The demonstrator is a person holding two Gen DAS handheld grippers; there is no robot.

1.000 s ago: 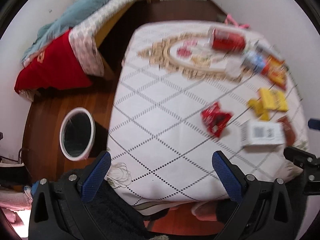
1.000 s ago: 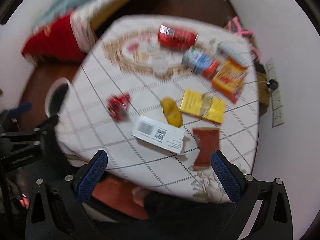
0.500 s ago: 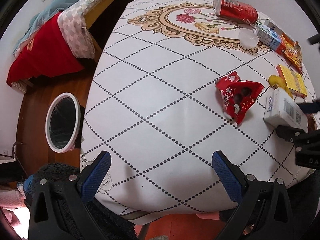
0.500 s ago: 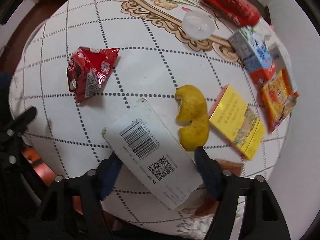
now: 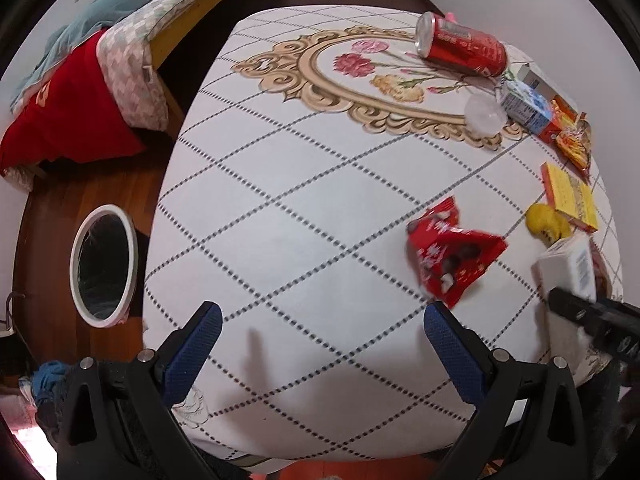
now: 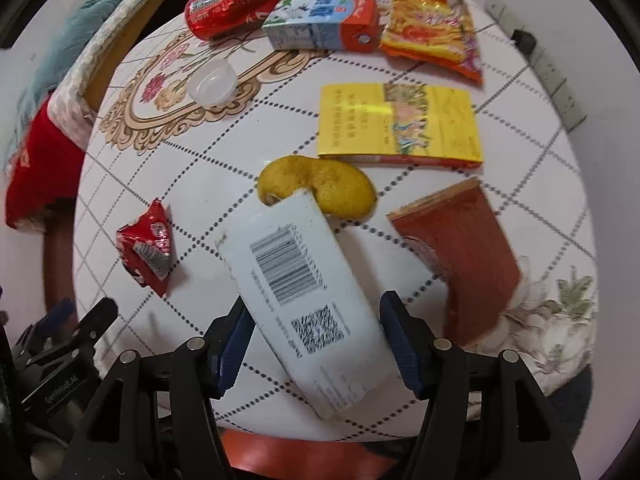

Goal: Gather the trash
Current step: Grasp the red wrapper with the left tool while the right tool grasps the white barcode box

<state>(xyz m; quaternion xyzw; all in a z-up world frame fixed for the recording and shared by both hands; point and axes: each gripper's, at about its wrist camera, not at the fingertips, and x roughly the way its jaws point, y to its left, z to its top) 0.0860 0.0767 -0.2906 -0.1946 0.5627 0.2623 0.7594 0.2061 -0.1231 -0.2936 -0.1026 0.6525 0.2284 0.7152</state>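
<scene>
Grasping comes first: right gripper (image 6: 318, 340) jaws closing around the white barcoded box (image 6: 304, 300) at the table's (image 5: 304, 216) near edge; left gripper (image 5: 320, 340) gapes empty. Next, carry to the bin (image 5: 103, 266).

L hand-held gripper (image 5: 320, 340) jaws wide, empty; R hand-held gripper (image 6: 316, 336) jaws closing, both angled down.

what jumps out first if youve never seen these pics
The white box with a barcode and QR code, lying at the table's near edge with the right gripper closing around it. Next, the yellow peel just beyond it, and the red can lying on its side at the far edge.
</scene>
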